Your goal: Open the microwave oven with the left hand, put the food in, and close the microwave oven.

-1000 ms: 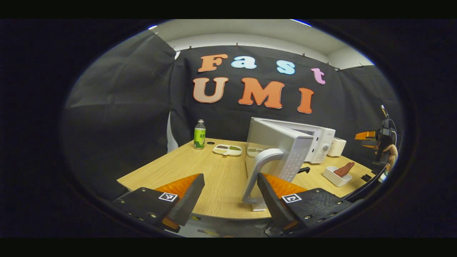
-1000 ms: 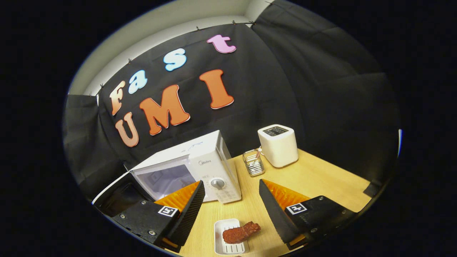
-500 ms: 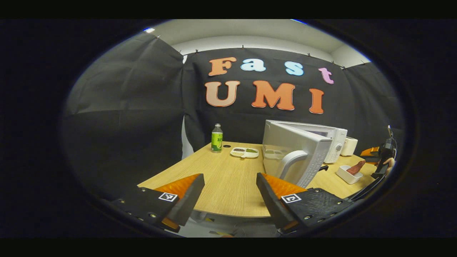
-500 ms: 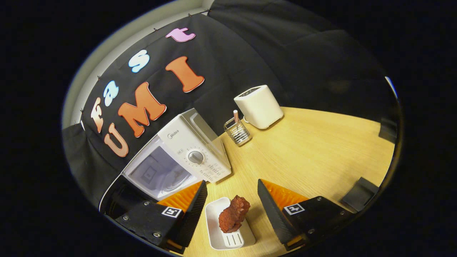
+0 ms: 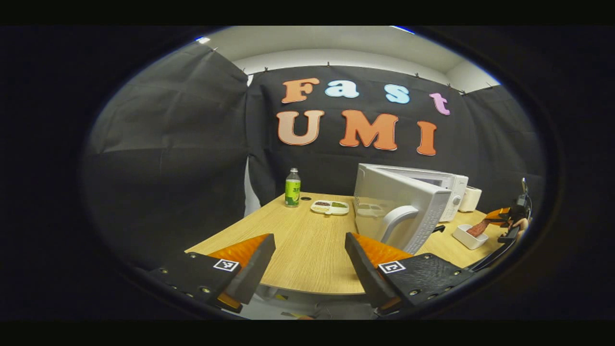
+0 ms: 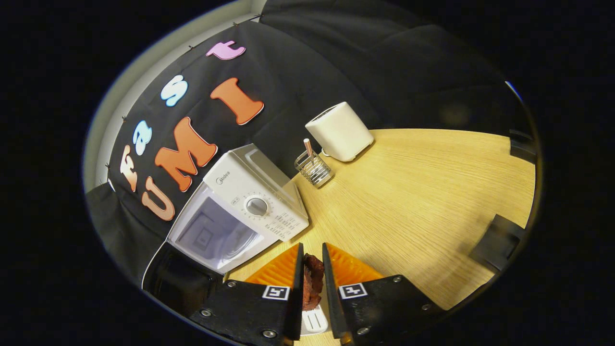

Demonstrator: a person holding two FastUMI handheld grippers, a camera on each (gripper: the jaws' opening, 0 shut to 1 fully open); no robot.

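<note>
Now the right gripper (image 6: 312,269) has its fingers narrowed around the reddish-brown chunk of food (image 6: 312,281), both seemingly pressing its sides, the piece standing over a small white rectangular dish (image 6: 314,321) on the pale wood-grain surface (image 6: 423,192). White boxy microwave oven (image 6: 240,206) sits just up-left of the grasp, its door (image 5: 394,204) swung open toward the front edge, curved grey handle (image 5: 391,223) facing out; cavity looks bare, glass plate inside. Left gripper (image 5: 310,259) hangs off the near edge of the surface, fingers wide, holding nothing, apart from the door. Judgement: step in hand is the pickup of the food; door-opening done, loading and closing not yet. To do it well: squeeze only enough to hold, since the piece looks soft and crumbly; lift straight up so the dish stays put; then swing left, low and level, into the cavity mouth, clearing the control panel edge and the open door. Risk: dish dragged along, or food slipping if tilted. White toaster (image 6: 340,130) and wire holder (image 6: 314,169) stand well behind, out of the path.
</note>
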